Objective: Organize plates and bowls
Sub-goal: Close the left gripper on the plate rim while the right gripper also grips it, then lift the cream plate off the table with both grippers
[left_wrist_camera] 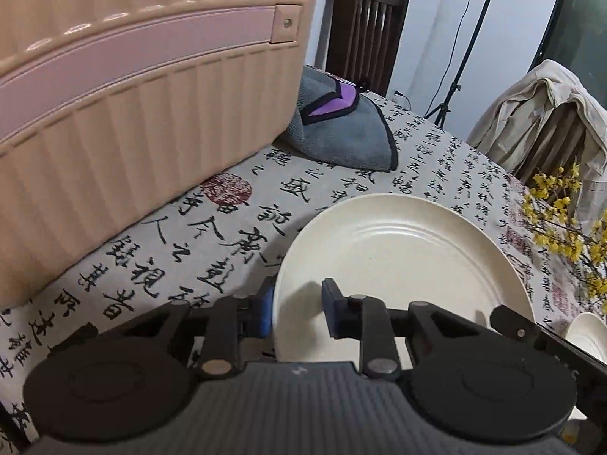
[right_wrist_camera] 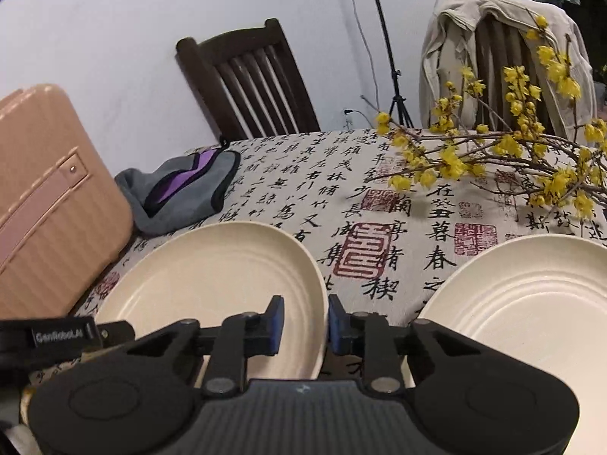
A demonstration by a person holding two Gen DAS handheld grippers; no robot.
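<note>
A cream plate [left_wrist_camera: 398,258] lies on the calligraphy-print tablecloth [left_wrist_camera: 197,235]. My left gripper [left_wrist_camera: 297,313] is shut on its left rim, one blue pad outside the edge and one over the plate's inner face. In the right wrist view the same plate [right_wrist_camera: 220,276] has its right rim between the pads of my right gripper [right_wrist_camera: 305,322], which is shut on it. A second cream plate [right_wrist_camera: 531,314] lies to the right, apart from both grippers. Only a sliver of that second plate [left_wrist_camera: 588,335] shows in the left wrist view.
A pink ribbed suitcase [left_wrist_camera: 132,113] stands close on the left. A grey and purple cloth [right_wrist_camera: 182,189] lies behind the held plate. Yellow flowering branches [right_wrist_camera: 493,151] reach over the table at right. A dark wooden chair [right_wrist_camera: 250,83] and a jacket-draped chair [right_wrist_camera: 504,57] stand behind.
</note>
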